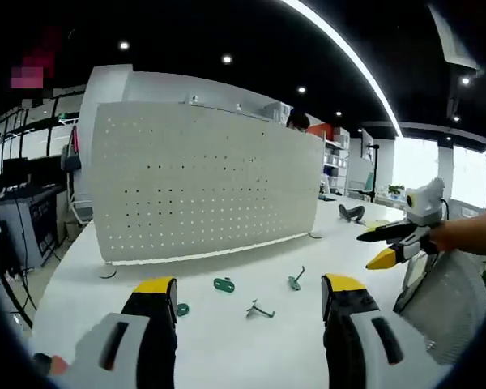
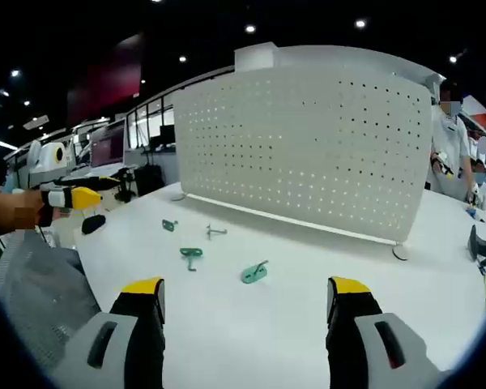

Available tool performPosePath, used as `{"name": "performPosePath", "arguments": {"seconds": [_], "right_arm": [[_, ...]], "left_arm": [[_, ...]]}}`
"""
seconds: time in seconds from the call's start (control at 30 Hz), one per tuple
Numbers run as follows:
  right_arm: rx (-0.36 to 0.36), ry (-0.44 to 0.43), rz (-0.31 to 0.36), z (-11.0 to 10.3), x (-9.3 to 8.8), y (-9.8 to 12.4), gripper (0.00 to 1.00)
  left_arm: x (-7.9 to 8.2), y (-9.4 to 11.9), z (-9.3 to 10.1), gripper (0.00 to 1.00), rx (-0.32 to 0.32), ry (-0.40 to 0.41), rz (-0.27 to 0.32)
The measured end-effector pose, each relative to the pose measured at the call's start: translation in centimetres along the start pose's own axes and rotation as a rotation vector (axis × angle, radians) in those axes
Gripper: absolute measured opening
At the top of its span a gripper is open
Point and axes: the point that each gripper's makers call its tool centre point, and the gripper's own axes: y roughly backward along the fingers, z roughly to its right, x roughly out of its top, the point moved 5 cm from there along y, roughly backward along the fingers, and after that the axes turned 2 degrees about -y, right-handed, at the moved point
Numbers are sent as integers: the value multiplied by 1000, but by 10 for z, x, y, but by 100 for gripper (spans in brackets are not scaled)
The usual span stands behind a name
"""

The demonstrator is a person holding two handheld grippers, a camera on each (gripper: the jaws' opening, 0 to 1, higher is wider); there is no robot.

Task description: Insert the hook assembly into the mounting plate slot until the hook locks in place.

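You are holding the left gripper (image 1: pixel 249 300) low over the white table (image 1: pixel 227 340), and its yellow-tipped jaws are standing wide apart with nothing between them. In the left gripper view, the white pegboard panel (image 1: pixel 202 182) is standing upright at the far side of the table. Near its foot, small green and grey hook parts are lying on the table: a tiny green piece (image 1: pixel 182 309) close to the left jaw, then a green mounting plate (image 1: pixel 223 284), then a grey wire hook (image 1: pixel 259 309), then a green hook (image 1: pixel 295 280) further to the right. The right gripper (image 1: pixel 386 247) is coming in from the right in this view, with its tips looking close together from the side. In the right gripper view its own jaws are spread wide and empty, and you are seeing the left gripper (image 2: pixel 74 198) at the far left. On the far right, a person (image 2: pixel 449 146) is standing behind the panel.
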Motion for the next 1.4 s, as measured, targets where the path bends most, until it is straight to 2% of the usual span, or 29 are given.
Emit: {"name": "performPosePath", "arguments": {"seconds": [1.4], "right_arm": [[-5, 6, 5, 0, 2, 1, 81]], "left_arm": [[0, 1, -1, 74, 12, -2, 2]]}}
